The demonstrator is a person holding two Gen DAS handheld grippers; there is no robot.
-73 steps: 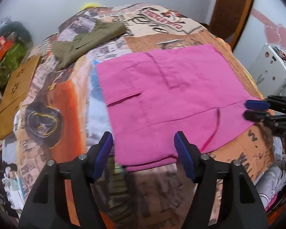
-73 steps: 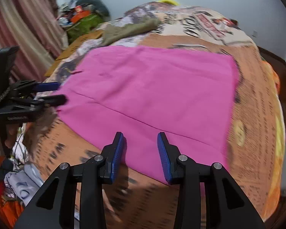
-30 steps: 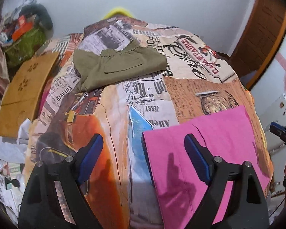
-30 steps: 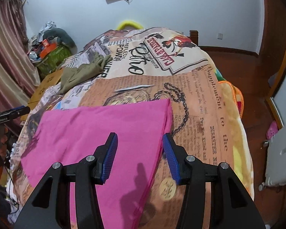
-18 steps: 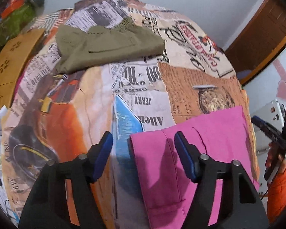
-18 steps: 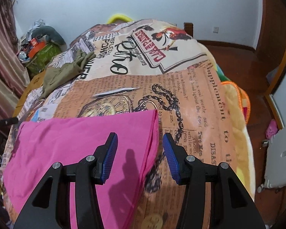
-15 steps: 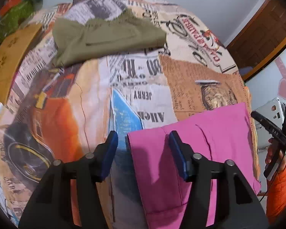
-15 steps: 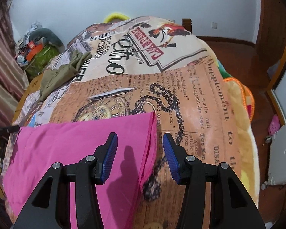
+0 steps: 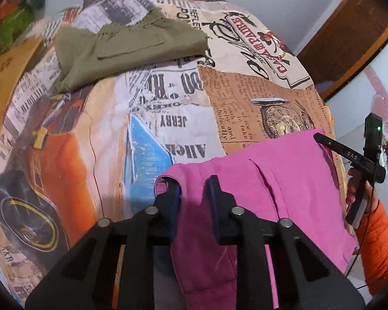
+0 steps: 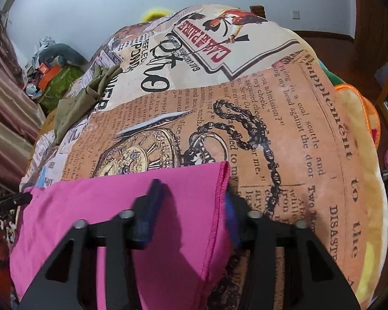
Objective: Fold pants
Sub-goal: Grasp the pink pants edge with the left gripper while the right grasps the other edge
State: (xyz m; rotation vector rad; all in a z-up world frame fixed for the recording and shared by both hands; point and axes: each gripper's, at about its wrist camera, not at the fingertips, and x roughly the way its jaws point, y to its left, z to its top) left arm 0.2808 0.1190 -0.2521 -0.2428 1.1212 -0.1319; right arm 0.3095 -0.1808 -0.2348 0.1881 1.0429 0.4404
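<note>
The pink pants [image 9: 284,188] lie folded flat on the printed bedspread, near its front edge. My left gripper [image 9: 192,193] has its jaws closed narrow around the pants' far left corner, with pink cloth between the blue pads. In the right wrist view the pants [image 10: 121,206] fill the lower left. My right gripper [image 10: 191,201] straddles their far right corner, one pad on top of the cloth and the other past the hem, still apart. The right gripper also shows at the right edge of the left wrist view [image 9: 349,155].
Folded olive-green pants [image 9: 132,49] lie at the far left of the bed [image 9: 168,103]. A brown cardboard piece [image 9: 2,87] and clutter lie left of the bed. A wooden door [image 9: 349,38] and a white appliance stand at right.
Both grippers have moved forward from the pants' near edge to their far corners. The left jaws have narrowed onto the left corner, and the right jaws have dropped over the right corner.
</note>
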